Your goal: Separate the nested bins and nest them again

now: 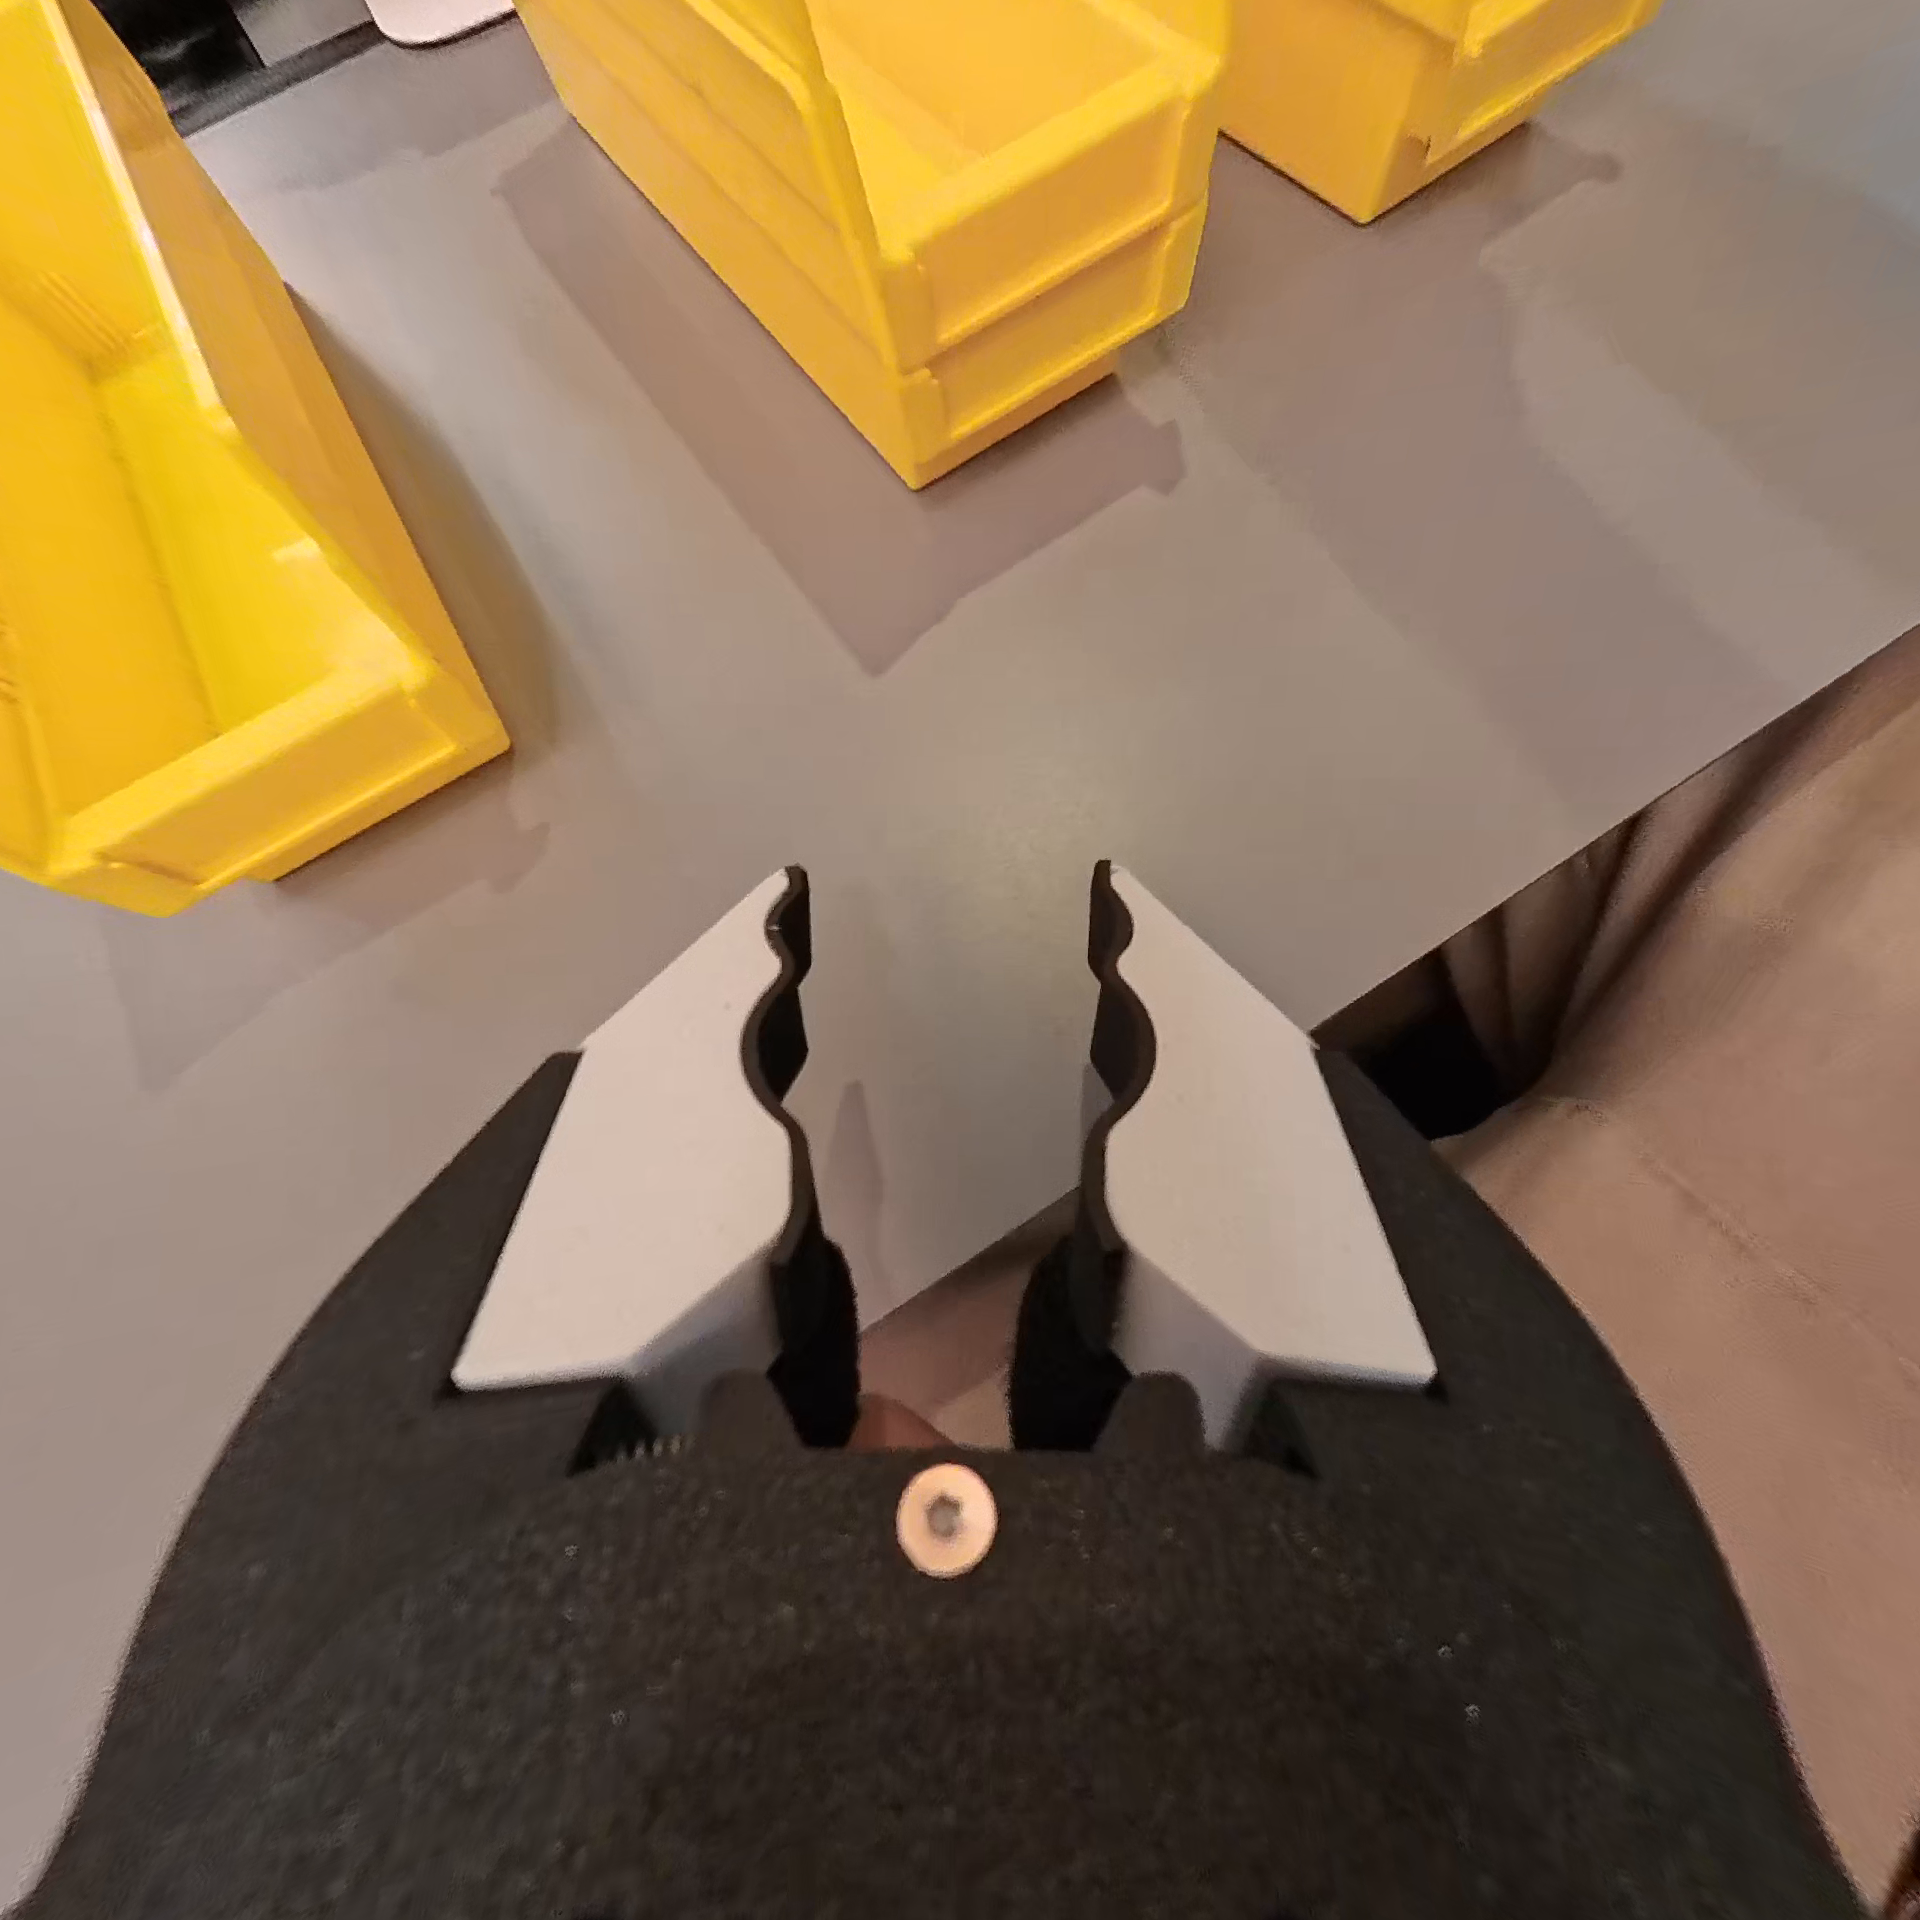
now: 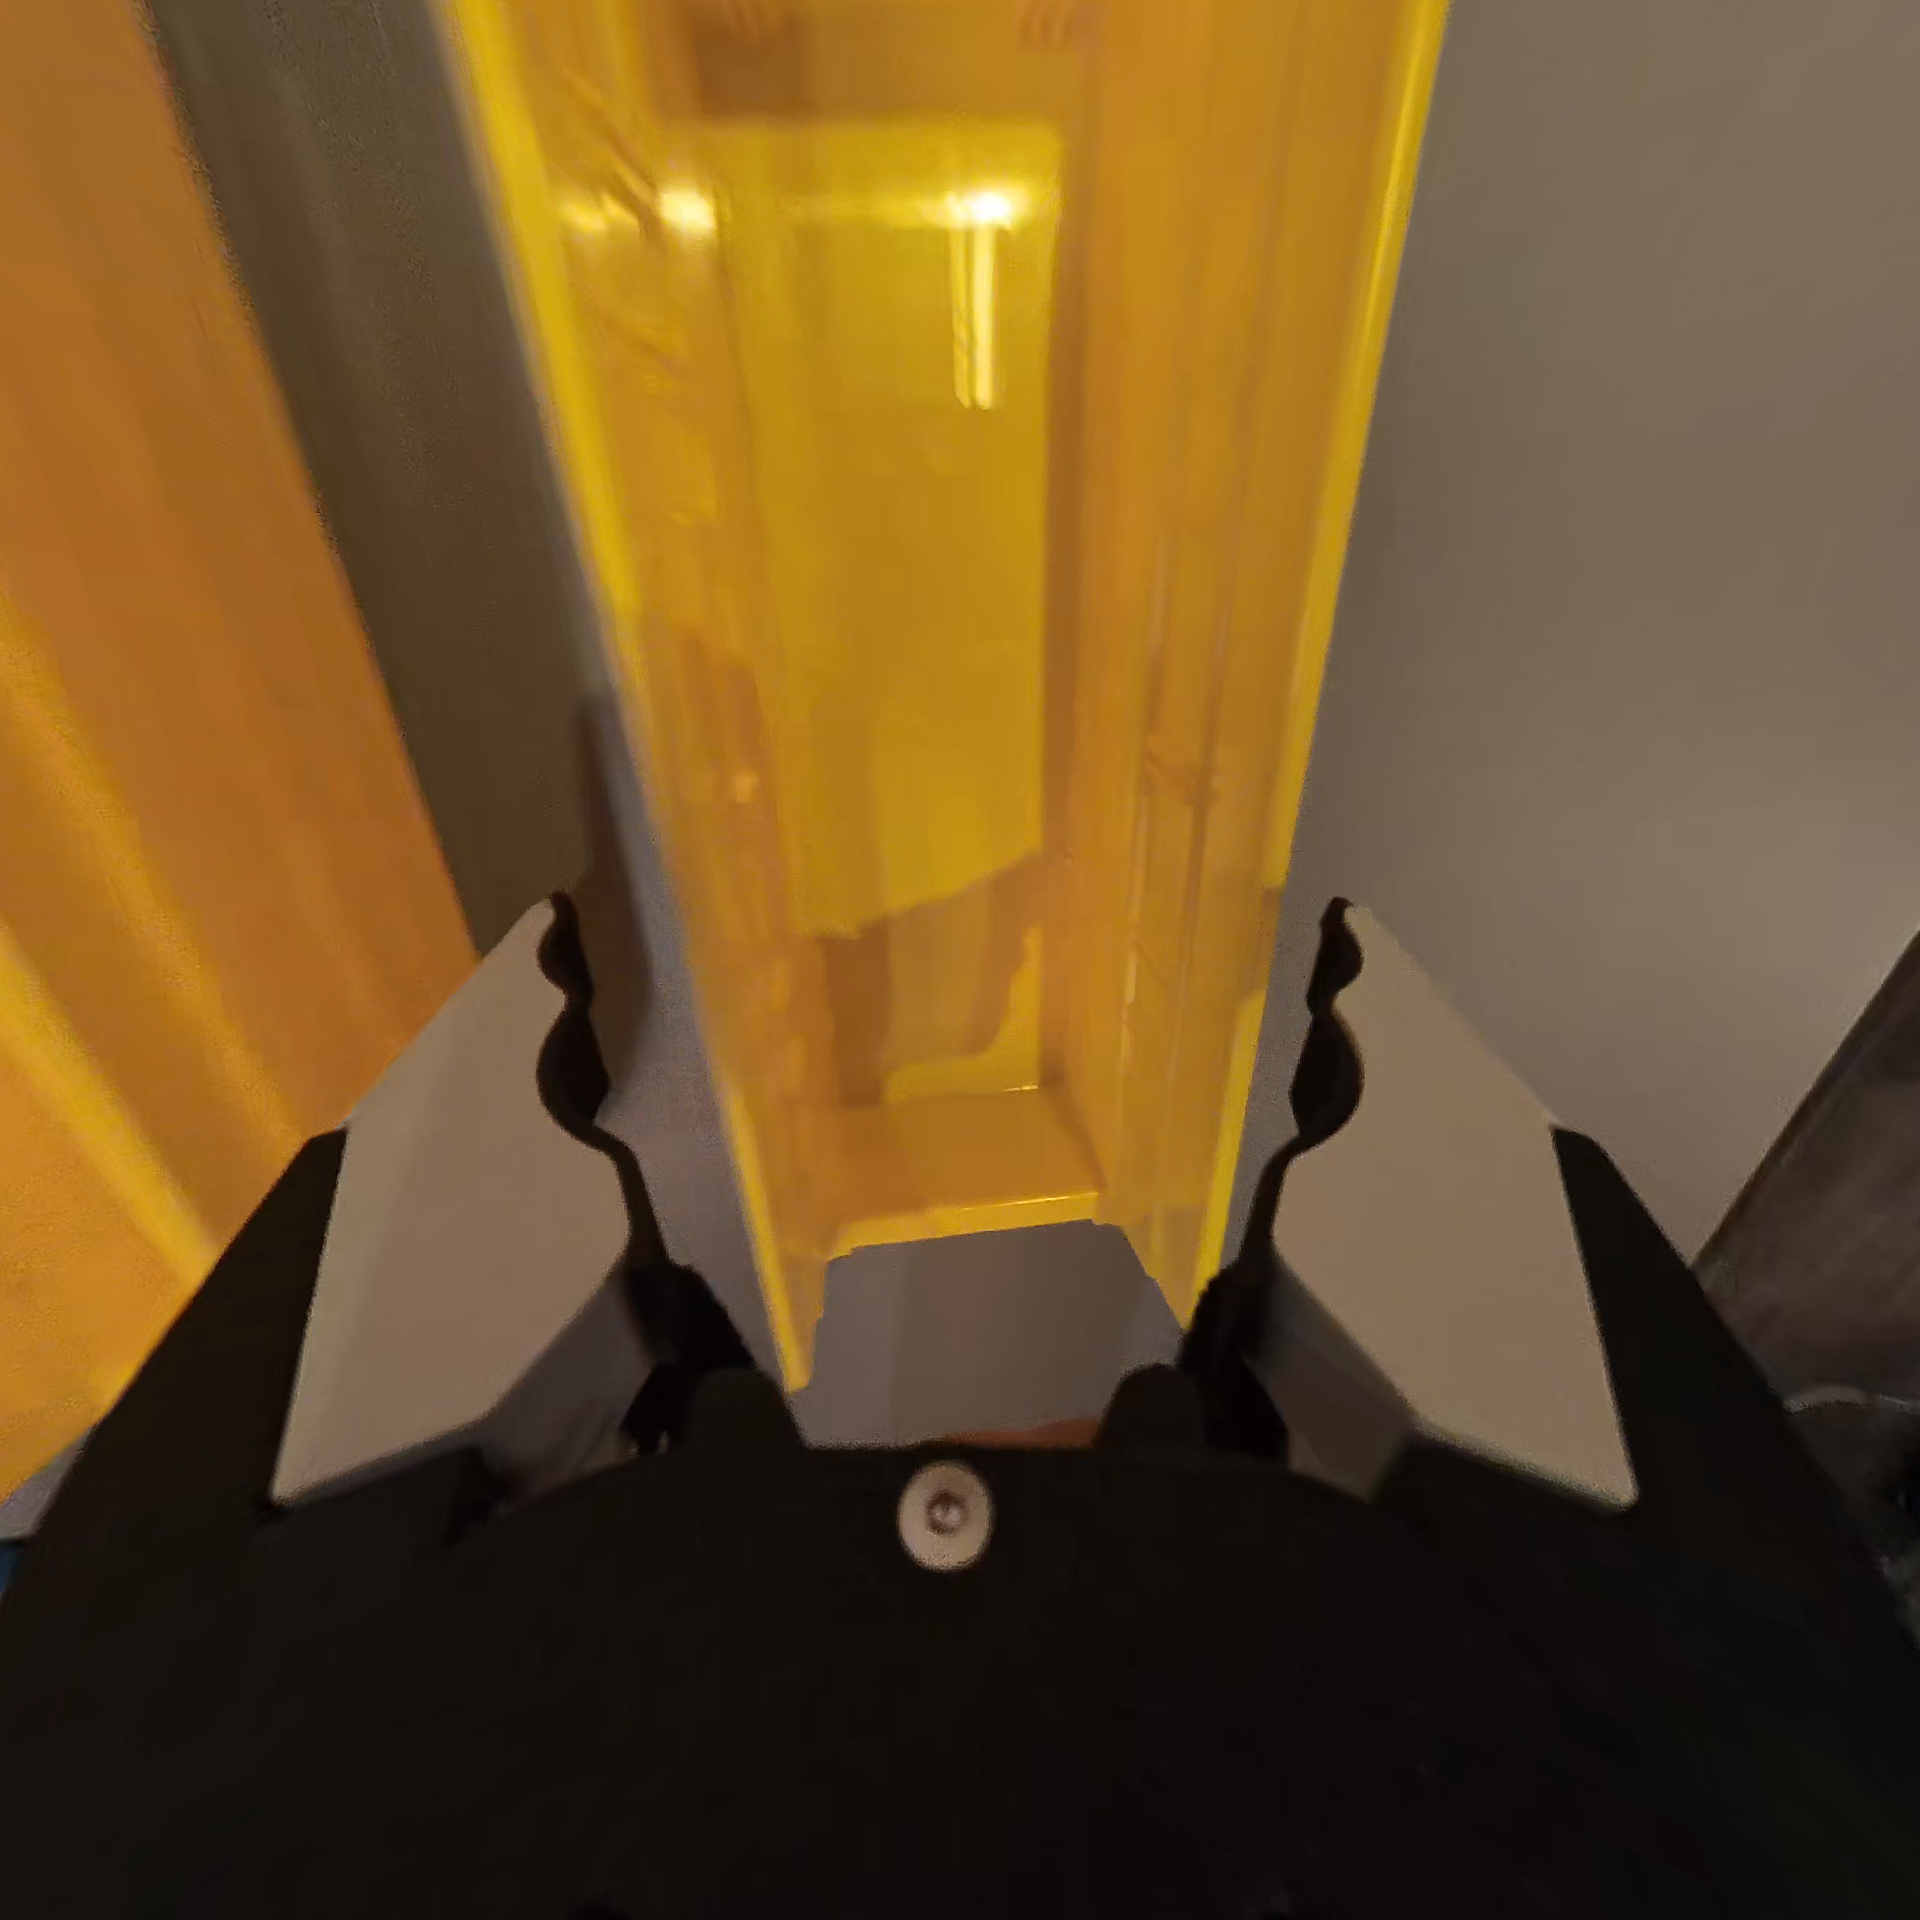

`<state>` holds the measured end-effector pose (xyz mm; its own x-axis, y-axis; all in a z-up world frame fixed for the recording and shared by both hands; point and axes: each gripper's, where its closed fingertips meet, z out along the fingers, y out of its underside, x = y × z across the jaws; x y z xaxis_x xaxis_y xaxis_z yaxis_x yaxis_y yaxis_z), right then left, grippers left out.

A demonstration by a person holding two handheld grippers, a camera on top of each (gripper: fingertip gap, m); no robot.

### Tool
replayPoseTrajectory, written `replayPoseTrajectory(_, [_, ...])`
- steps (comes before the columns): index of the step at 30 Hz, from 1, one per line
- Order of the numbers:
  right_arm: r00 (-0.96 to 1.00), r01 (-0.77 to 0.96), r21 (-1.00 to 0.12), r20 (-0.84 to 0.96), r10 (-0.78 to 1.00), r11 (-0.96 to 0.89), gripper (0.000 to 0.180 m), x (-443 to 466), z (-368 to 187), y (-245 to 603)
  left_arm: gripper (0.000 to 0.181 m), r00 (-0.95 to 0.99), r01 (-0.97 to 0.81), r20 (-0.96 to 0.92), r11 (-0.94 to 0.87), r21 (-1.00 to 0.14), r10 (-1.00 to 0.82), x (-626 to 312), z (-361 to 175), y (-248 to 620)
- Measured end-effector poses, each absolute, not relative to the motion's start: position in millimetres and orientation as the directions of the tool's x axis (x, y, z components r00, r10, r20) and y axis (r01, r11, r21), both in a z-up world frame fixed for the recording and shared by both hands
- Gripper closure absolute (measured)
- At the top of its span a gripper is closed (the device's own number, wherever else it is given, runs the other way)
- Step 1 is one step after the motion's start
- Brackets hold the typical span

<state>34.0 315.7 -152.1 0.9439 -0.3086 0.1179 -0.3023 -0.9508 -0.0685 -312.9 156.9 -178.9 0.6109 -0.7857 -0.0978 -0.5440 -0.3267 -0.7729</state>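
Right gripper (image 2: 945, 925): spread wide, nothing pinched; yellow bin (image 2: 935, 644) straight ahead, near end lying between fingers, long axis running away along them; contact with pads not discernible, view blurred.
Left gripper (image 1: 945, 883): parted, empty, over bare grey table (image 1: 1039, 665); nested pair (image 1: 987, 239) well ahead, single bin (image 1: 208, 623) off left.
Nearer: right.

Grey counter (image 1: 1195, 665), matte and smooth. On it sits a single yellow bin (image 1: 197, 582) at the left, a nested pair of yellow bins (image 1: 935, 239) farther back, and another yellow stack (image 1: 1423, 94) beside that pair, all resting flat.
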Motion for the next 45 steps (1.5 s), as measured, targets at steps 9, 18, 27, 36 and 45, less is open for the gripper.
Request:
replayPoseTrajectory(9, [0.985,-0.143,-0.155,-0.114,-0.126,-0.977,0.031,-120,-96,377,0.128,0.587,-0.572,-0.114,-0.312,-0.758,-0.801,-309,-182,150])
replayPoseTrajectory(18, [0.982,-0.189,-0.100,-0.011,-0.189,-0.977,0.079,-127,-128,374,0.129,0.595,-0.579,-0.152,-0.289,-0.762,-0.790,-315,-177,154])
replayPoseTrajectory(27, [0.979,-0.205,-0.059,-0.003,-0.205,-0.977,0.095,-127,-125,368,0.129,0.596,-0.566,-0.128,-0.301,-0.767,-0.793,-313,-176,155])
replayPoseTrajectory(36, [0.978,-0.210,-0.060,-0.016,-0.209,-0.976,0.096,-125,-115,361,0.129,0.586,-0.585,-0.143,-0.294,-0.756,-0.798,-311,-179,152])
replayPoseTrajectory(45, [0.977,-0.212,-0.079,-0.019,-0.211,-0.974,0.097,-123,-105,361,0.129,0.583,-0.592,-0.142,-0.300,-0.748,-0.800,-312,-182,152])
